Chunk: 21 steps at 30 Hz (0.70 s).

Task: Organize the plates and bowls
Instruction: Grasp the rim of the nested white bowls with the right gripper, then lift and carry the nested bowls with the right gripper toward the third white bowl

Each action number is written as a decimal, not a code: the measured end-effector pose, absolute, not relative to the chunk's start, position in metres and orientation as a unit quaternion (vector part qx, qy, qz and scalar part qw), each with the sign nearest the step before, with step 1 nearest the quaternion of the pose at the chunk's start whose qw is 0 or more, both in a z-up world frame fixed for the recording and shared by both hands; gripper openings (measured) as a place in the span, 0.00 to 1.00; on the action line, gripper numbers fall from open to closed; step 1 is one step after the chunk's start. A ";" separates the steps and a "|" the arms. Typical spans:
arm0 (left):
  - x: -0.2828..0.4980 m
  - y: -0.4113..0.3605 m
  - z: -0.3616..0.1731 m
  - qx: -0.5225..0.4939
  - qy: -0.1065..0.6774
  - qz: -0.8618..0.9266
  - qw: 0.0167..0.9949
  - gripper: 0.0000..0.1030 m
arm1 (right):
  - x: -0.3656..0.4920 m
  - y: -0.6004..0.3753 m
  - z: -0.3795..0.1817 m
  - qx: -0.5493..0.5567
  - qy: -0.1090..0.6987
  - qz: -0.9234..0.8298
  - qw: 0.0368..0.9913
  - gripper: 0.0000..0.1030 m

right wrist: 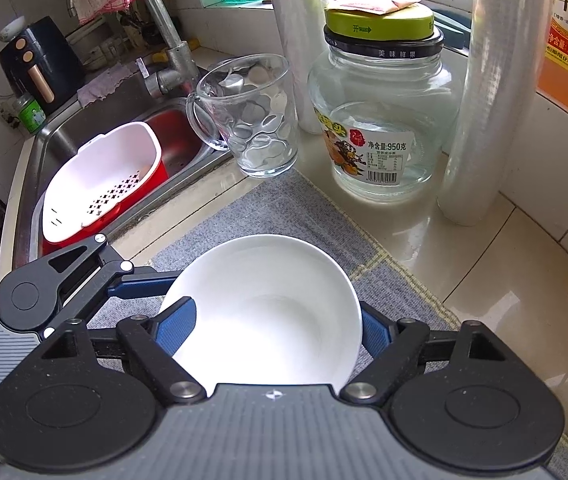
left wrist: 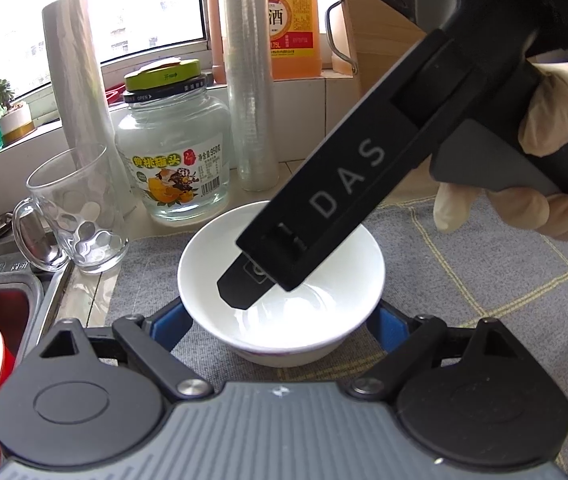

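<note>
Item: white bowl [right wrist: 267, 312], empty, upright, standing on a grey checked mat [left wrist: 464, 280] on a pale countertop [right wrist: 504, 280]; lower centre of both views. Left gripper [left wrist: 284, 320]: jaws wide, one blue pad against each side of the bowl's lower wall, clasping it. Right gripper [right wrist: 277, 332]: jaws set across the bowl; the right-hand pad lies against the outside of the rim, the left-hand pad overlaps the opposite rim, so it too grips the bowl. In the left wrist view this gripper comes down from the upper right, held by a gloved hand [left wrist: 556, 120], and its dark finger crosses the bowl's mouth; whether the tip is inside the bowl cannot be told. Behind the bowl, off the mat: clear glass mug [right wrist: 251, 116] with dimpled wall, handle toward the sink; glass jar [right wrist: 380, 120] with green lid and fruit label, just right of the mug; two upright rolls of clear film [left wrist: 249, 80], one either side of the jar. Upper right of the left wrist view: orange bottle [left wrist: 292, 20] of cooking wine on the window ledge. Left of the right wrist view: steel sink [right wrist: 95, 116] with tap [right wrist: 167, 40], holding a white perforated colander [right wrist: 99, 184] nested in a red basin.
</note>
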<state>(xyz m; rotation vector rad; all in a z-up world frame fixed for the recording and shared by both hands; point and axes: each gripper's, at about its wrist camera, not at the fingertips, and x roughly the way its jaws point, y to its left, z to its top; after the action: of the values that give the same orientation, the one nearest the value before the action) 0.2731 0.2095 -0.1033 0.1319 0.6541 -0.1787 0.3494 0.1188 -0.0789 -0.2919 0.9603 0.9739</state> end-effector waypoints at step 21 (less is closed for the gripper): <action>0.218 0.189 -0.057 0.086 0.314 -0.118 0.938 0.90 | 0.295 0.085 -0.034 -0.106 0.435 0.455 0.770 0.86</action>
<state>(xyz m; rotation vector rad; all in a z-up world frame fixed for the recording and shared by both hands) 0.2179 0.1894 -0.0572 0.1761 0.6407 -0.2416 0.2950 0.0852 -0.0345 -0.2309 0.9435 0.9869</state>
